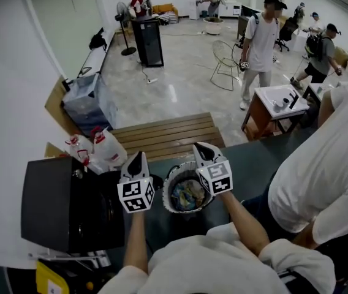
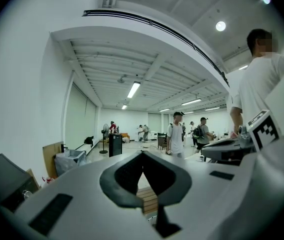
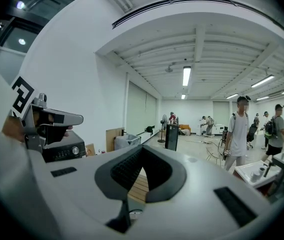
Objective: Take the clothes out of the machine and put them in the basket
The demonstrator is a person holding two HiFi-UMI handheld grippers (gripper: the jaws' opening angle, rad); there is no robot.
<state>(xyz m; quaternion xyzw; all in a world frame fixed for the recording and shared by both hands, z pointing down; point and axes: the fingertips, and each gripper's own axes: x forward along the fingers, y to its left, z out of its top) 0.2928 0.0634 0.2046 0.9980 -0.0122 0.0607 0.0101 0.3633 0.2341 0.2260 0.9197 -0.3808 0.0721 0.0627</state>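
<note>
A white mesh basket stands on the dark table in front of me, with colourful clothes piled inside. The black machine sits to its left and also shows in the right gripper view. My left gripper hovers between the machine and the basket's left rim. In its own view its jaws are shut with nothing in them. My right gripper is held over the basket's far right rim. It is also shut and empty. Both point roughly level towards the room.
A slatted wooden platform lies beyond the table. Plastic jugs and a wrapped bin stand at the left wall. A person in a white shirt leans in close on my right. A wooden washstand and several people are further off.
</note>
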